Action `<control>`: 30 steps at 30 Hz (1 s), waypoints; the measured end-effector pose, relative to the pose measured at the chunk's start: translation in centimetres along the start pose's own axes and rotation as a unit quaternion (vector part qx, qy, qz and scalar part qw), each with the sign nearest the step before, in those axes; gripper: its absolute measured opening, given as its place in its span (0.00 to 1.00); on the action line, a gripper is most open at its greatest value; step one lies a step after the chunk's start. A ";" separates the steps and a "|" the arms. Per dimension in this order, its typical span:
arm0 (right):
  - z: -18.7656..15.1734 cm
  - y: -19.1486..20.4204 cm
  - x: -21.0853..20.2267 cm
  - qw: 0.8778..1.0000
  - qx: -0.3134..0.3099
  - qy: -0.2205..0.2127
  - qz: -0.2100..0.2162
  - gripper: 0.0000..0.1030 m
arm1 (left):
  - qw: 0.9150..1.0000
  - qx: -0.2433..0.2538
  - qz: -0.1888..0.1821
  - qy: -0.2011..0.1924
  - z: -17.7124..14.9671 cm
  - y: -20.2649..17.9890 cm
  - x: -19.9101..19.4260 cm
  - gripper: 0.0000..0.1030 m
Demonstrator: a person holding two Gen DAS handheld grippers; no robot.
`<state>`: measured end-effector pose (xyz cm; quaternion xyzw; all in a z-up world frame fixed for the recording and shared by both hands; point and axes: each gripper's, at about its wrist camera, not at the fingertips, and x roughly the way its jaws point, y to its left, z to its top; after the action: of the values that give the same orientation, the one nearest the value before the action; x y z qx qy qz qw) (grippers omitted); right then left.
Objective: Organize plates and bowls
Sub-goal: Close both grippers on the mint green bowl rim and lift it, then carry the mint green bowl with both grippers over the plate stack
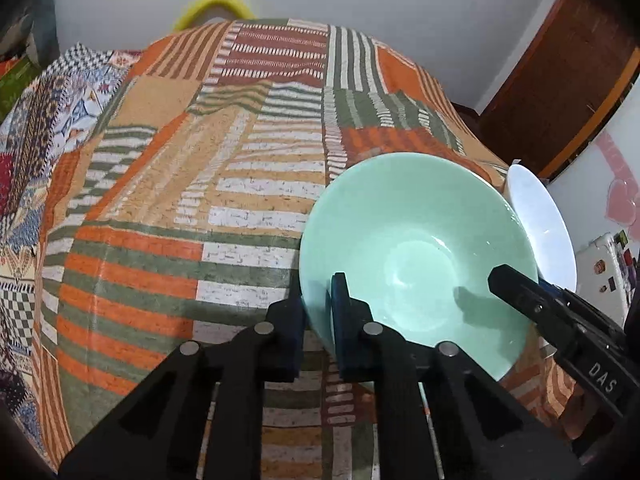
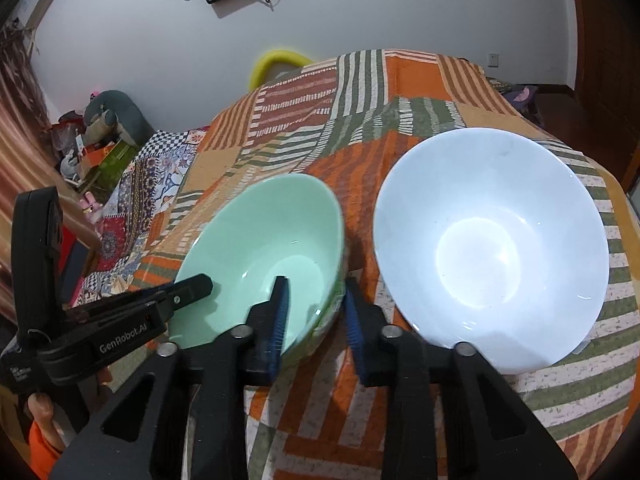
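Observation:
A mint-green bowl [image 1: 420,240] [image 2: 260,240] stands on the patchwork tablecloth [image 1: 200,160] [image 2: 360,92]. Just to its right is a larger white bowl [image 1: 544,220] [image 2: 492,240], with nothing in it. My left gripper [image 1: 318,292] is shut on the green bowl's near-left rim, one finger inside and one outside. In the right wrist view the left gripper [image 2: 196,286] reaches over that rim from the left. My right gripper [image 2: 316,284] straddles the green bowl's right rim and presses on the wall. One pad is inside, the other between the two bowls. The left wrist view shows the right gripper [image 1: 516,280] entering from the right.
The cloth-covered table drops away at its right edge, close behind the white bowl. A yellow chair back [image 1: 216,4] [image 2: 276,60] rises beyond the far edge. A wooden door [image 1: 560,80] is at the right, floor clutter [image 2: 100,140] at the left. A hand [image 2: 40,404] holds the left gripper.

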<state>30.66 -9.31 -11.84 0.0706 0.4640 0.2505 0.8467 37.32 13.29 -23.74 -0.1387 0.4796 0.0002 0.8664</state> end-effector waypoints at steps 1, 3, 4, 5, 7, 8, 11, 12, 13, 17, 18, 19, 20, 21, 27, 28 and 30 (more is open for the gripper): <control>0.0 0.0 0.1 1.000 0.002 0.000 0.001 0.22 | 1.000 0.001 0.001 -0.002 0.0 -0.1 0.0 0.11; 0.0 0.0 0.1 1.000 0.003 0.000 0.000 0.22 | 1.000 0.001 0.003 -0.001 0.0 -0.2 -0.1 0.11; 0.0 0.0 0.1 1.000 0.002 0.000 -0.002 0.22 | 1.000 0.002 0.005 -0.001 0.0 -0.2 -0.2 0.11; 0.0 0.2 0.1 1.000 0.001 0.000 -0.005 0.21 | 1.000 0.003 0.007 -0.001 0.0 -0.3 -0.2 0.11; 0.1 0.3 0.0 1.000 0.002 0.003 -0.006 0.21 | 1.000 0.007 0.011 -0.002 -0.1 -0.4 -0.4 0.11; 0.2 0.3 0.1 1.000 0.004 0.004 -0.006 0.21 | 1.000 0.008 0.011 -0.001 -0.1 -0.5 -0.4 0.11; 0.3 0.1 0.1 1.000 0.008 0.008 -0.003 0.21 | 1.000 0.009 0.011 0.001 -0.2 -0.5 -0.7 0.11; 0.2 0.1 0.0 1.000 0.009 0.009 -0.003 0.21 | 1.000 0.009 0.010 0.000 -0.2 -0.6 -0.9 0.11; 0.2 0.2 -0.1 1.000 0.009 0.009 -0.004 0.21 | 1.000 0.010 0.010 -0.001 -0.3 -0.6 -1.2 0.11; 0.1 0.5 -0.8 1.000 0.006 0.008 -0.006 0.21 | 1.000 0.013 0.010 -0.006 -0.6 -1.1 -2.2 0.11; 0.0 0.5 -1.1 1.000 0.005 0.007 -0.007 0.21 | 1.000 0.014 0.010 -0.007 -0.7 -1.2 -2.6 0.11; 0.0 0.6 -1.3 1.000 0.004 0.005 -0.007 0.21 | 1.000 0.015 0.009 -0.009 -0.9 -1.2 -2.9 0.11; 0.0 0.7 -1.7 1.000 0.004 0.003 -0.006 0.21 | 1.000 0.016 0.009 -0.011 -1.0 -1.4 -3.3 0.11; 0.0 0.8 -1.9 1.000 0.004 0.002 -0.006 0.21 | 1.000 0.018 0.010 -0.013 -1.1 -1.5 -3.7 0.11; -0.3 1.6 -4.2 1.000 -0.004 -0.014 -0.002 0.21 | 0.999 0.029 0.015 -0.035 -1.9 -2.6 -7.0 0.11; -0.4 1.7 -4.6 1.000 -0.004 -0.017 0.000 0.21 | 0.999 0.030 0.015 -0.039 -2.1 -2.7 -7.6 0.11; -0.5 2.1 -5.4 1.000 -0.006 -0.022 0.003 0.21 | 0.998 0.031 0.014 -0.045 -2.4 -3.0 -8.8 0.11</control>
<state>27.09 -10.19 -7.32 0.0725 0.4438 0.2536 0.8564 30.95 11.02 -16.93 -0.1048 0.4421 0.0038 0.8908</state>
